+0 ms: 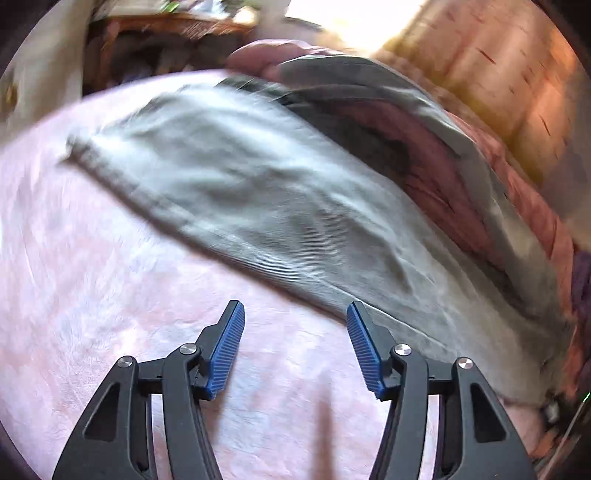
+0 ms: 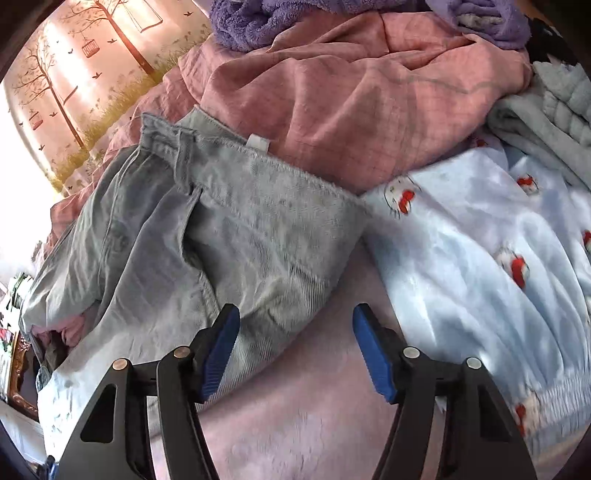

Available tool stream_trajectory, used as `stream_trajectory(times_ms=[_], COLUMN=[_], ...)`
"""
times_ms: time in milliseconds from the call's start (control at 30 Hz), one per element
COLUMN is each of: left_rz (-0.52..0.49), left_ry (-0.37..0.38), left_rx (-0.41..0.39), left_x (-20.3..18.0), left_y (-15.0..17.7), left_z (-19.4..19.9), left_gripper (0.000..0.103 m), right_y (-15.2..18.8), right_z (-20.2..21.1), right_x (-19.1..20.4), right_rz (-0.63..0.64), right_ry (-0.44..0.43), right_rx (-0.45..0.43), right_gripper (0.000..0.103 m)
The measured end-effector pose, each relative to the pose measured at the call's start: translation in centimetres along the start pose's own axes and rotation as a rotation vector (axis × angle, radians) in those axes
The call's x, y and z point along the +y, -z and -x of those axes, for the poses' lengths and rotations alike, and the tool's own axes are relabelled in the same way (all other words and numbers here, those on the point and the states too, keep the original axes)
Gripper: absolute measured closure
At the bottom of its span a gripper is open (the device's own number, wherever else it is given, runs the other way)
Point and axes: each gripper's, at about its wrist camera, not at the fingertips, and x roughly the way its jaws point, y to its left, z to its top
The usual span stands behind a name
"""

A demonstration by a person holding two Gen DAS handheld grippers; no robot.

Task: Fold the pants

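Observation:
Grey-green pants (image 1: 258, 192) lie spread on a pale pink bedsheet (image 1: 92, 295), one leg running from upper left to lower right in the blurred left wrist view. My left gripper (image 1: 295, 314) is open and empty, just short of the leg's near edge. In the right wrist view the waistband end of the pants (image 2: 229, 221) lies crumpled with a white label showing. My right gripper (image 2: 293, 317) is open and empty, over the pants' lower right corner and the pink sheet (image 2: 314, 406).
A rumpled pink quilt (image 2: 351, 92) is piled behind the pants, with a purple towel (image 2: 258, 22) on top. A light blue blanket with red-bow cat prints (image 2: 480, 258) lies at the right. A tree-patterned wall (image 2: 74, 74) stands at the left.

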Motion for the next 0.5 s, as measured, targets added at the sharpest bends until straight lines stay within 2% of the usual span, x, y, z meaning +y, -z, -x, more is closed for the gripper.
stream_trajectory(times_ms=[67, 133, 167, 233, 267, 300, 333, 400, 500], left_rz=[0.074, 0.042, 0.027, 0.065, 0.089, 0.086, 0.039, -0.051, -0.139], left_ry=[0.012, -0.011, -0.019, 0.002, 0.001, -0.045, -0.142, -0.171, -0.171], left_rx=[0.016, -0.03, -0.047, -0.071, -0.09, -0.108, -0.121, -0.145, -0.264], left_x=[1.1, 0.5, 0.1, 0.1, 0.6, 0.6, 0.3, -0.9, -2.5], left_y=[-0.6, -1.4, -1.8, -2.5, -3.0, -3.1, -3.5, -3.4, -2.7], left_z=[-1.4, -2.4, -2.9, -3.5, -3.7, -3.7, -3.8, -3.2, 0.3], left_gripper=[0.046, 0.043, 0.038, 0.034, 0.044, 0.101, 0.098, 0.101, 0.1], right_y=[-0.6, -0.9, -1.0, -1.0, -1.1, -1.2, -1.1, -1.1, -0.8], right_z=[-0.5, -1.1, -1.2, -1.3, -1.5, -1.7, -1.7, -1.0, 2.5], right_x=[0.0, -0.1, -0.2, -0.4, -0.7, -0.9, -1.0, -0.7, 1.3], right_rz=[-0.019, -0.034, -0.04, -0.055, -0.067, -0.076, -0.081, -0.07, 0.057], right_ry=[0.01, -0.005, -0.021, -0.069, -0.088, -0.102, -0.11, -0.087, 0.001], right_rx=[-0.006, -0.007, -0.006, 0.003, 0.008, 0.012, 0.015, -0.01, -0.116], right_gripper=[0.044, 0.054, 0.057, 0.074, 0.076, 0.083, 0.092, 0.097, 0.099])
